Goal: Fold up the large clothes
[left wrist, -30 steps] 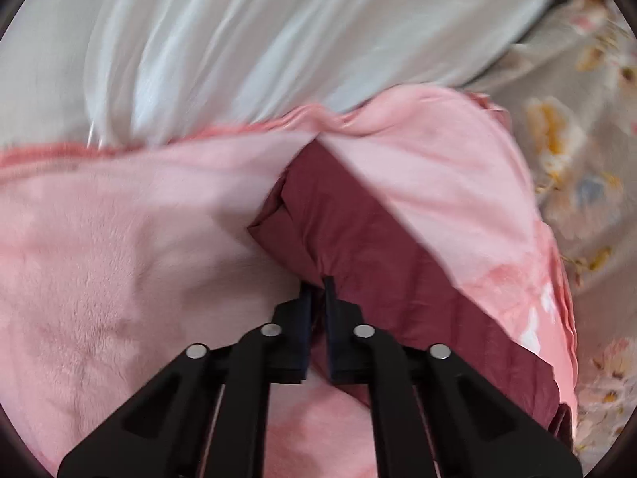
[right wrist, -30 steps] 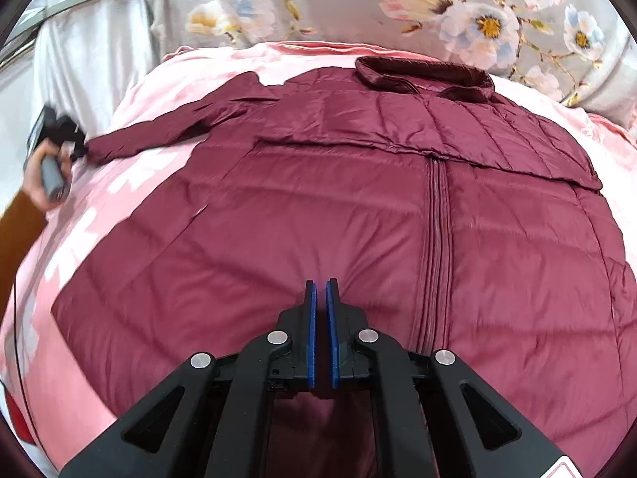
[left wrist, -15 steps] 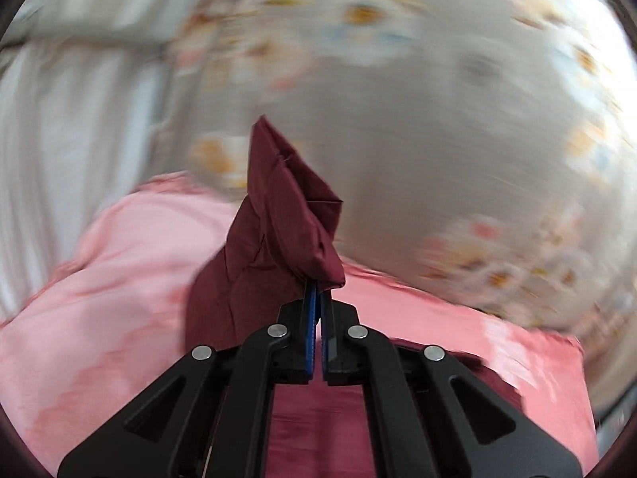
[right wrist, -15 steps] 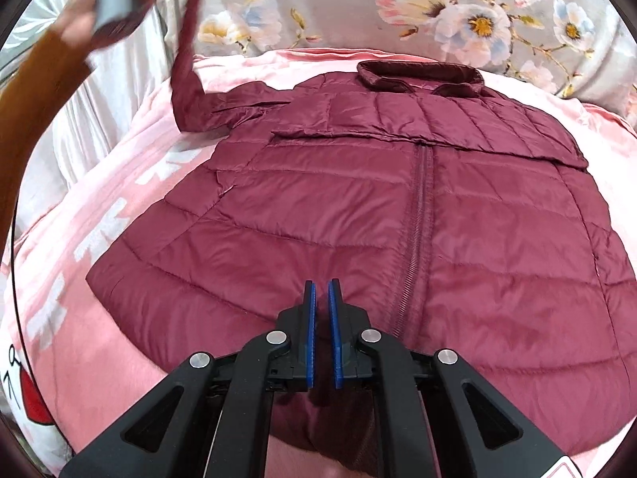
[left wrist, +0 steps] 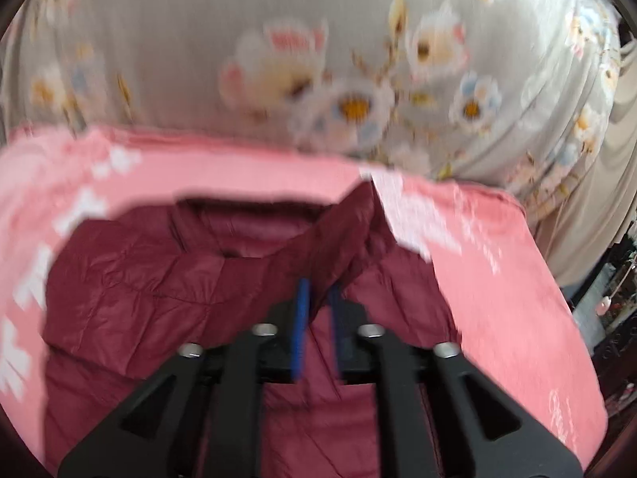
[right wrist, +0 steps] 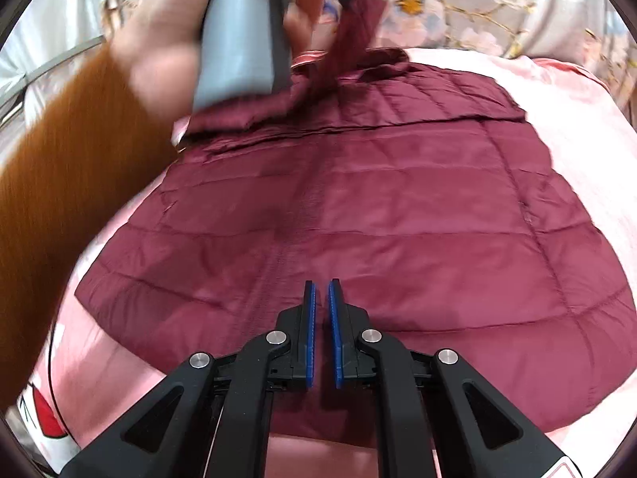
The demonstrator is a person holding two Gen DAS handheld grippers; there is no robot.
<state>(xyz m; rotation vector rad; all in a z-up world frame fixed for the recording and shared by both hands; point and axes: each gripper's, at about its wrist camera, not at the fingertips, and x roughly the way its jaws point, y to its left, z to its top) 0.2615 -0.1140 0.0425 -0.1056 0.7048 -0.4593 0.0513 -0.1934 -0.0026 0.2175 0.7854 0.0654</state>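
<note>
Jacket [right wrist: 378, 207] flat on pink bed [right wrist: 577, 95]; my left gripper [left wrist: 317, 298] fingers pinch sleeve [left wrist: 334, 239], frame center. Right gripper [right wrist: 321, 298] fingers nearly closed, holding nothing visible.

The left wrist view is smeared by motion blur, so the flowered sheet [left wrist: 358, 91] and the pink blanket [left wrist: 497, 290] lose their detail. In the right wrist view the left hand [right wrist: 187, 28] is blurred and cut by the top edge, hiding the jacket [right wrist: 378, 207] collar. The jacket's hem disappears behind the right gripper [right wrist: 321, 306].
</note>
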